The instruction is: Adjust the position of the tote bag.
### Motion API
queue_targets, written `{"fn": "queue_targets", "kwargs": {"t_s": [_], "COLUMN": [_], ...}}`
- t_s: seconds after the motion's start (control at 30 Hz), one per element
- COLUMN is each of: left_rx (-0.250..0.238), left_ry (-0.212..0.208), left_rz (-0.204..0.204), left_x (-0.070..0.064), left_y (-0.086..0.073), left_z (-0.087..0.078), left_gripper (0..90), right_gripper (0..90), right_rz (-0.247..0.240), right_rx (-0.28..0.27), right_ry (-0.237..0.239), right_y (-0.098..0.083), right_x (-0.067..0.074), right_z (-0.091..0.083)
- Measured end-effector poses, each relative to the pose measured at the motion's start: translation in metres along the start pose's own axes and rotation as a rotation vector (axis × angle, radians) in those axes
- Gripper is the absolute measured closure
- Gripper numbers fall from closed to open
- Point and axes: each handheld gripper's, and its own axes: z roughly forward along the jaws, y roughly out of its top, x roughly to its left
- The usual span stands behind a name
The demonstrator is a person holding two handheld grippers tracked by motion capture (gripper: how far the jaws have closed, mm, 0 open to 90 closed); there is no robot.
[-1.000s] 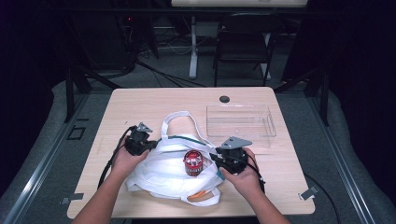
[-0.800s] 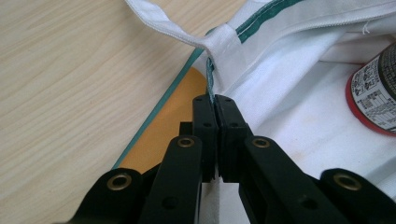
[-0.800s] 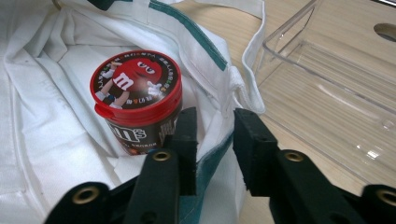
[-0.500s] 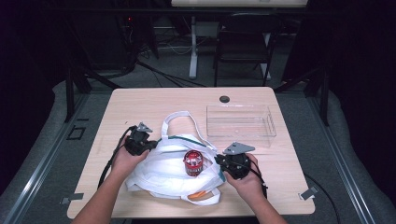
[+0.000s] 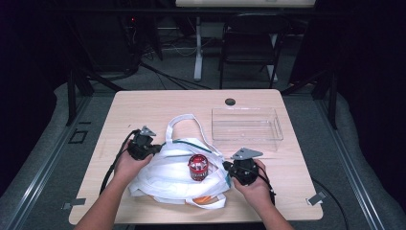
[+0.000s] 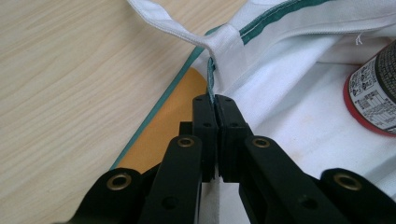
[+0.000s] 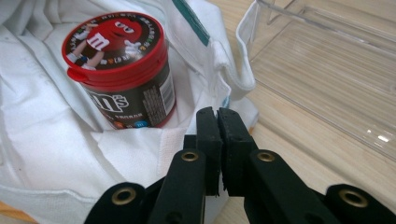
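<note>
A white cloth bag (image 5: 163, 175) with green trim lies open on the table, and a red-lidded candy tub (image 5: 197, 166) stands upright in it. My left gripper (image 5: 152, 149) is shut on the bag's green-trimmed left rim (image 6: 211, 79), beside a handle strap. At the bag's right rim, my right gripper (image 5: 228, 168) has just been closing and now stands shut, with the white cloth (image 7: 212, 84) pinched at its tips (image 7: 217, 112). The tub (image 7: 119, 70) sits just left of those jaws and shows at the right edge of the left gripper view (image 6: 376, 93).
A clear plastic container (image 5: 246, 125) sits behind the right gripper, close by it in the right gripper view (image 7: 327, 84). Something orange (image 5: 203, 199) pokes out under the bag's front and also shows beneath the left rim (image 6: 173, 121). A small dark disc (image 5: 230, 101) lies near the far edge.
My right hand has shifted slightly toward me along the bag's right rim. The left hand, the bag and the tub have stayed put.
</note>
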Motion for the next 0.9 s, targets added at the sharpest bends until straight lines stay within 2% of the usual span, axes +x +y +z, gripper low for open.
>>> {"fn": "queue_targets", "kwargs": {"t_s": [0.23,0.43,0.53,0.63,0.7,0.77,0.9], "left_rx": [-0.002,-0.025,-0.046,-0.06,-0.063,-0.093,-0.142], "left_ry": [0.005,0.0,-0.007,0.018,0.019,0.015,0.005], "left_rz": [0.005,-0.005,-0.021,-0.033,-0.038,-0.052,-0.062], "left_x": [0.0,0.0,0.001,0.003,0.003,0.005,0.007], "left_y": [0.0,0.001,0.001,0.001,0.001,0.001,0.001], "left_z": [-0.001,-0.005,-0.01,-0.016,-0.018,-0.026,-0.039], "left_gripper": [87.8,85.7,79.4,74.2,72.6,67.9,65.6], "right_gripper": [88.0,87.9,87.5,87.1,86.9,86.6,85.9], "right_rz": [0.021,0.032,0.036,0.036,0.038,0.039,0.046], "right_rx": [-0.004,-0.01,-0.013,-0.014,-0.016,-0.017,-0.021], "right_ry": [0.003,0.002,0.002,0.002,0.001,0.001,-0.002], "right_y": [-0.003,-0.004,-0.004,-0.004,-0.004,-0.003,-0.003], "right_x": [-0.001,-0.001,0.0,0.0,0.0,0.001,0.001], "right_z": [0.002,0.001,0.0,0.0,-0.001,-0.001,0.0]}}
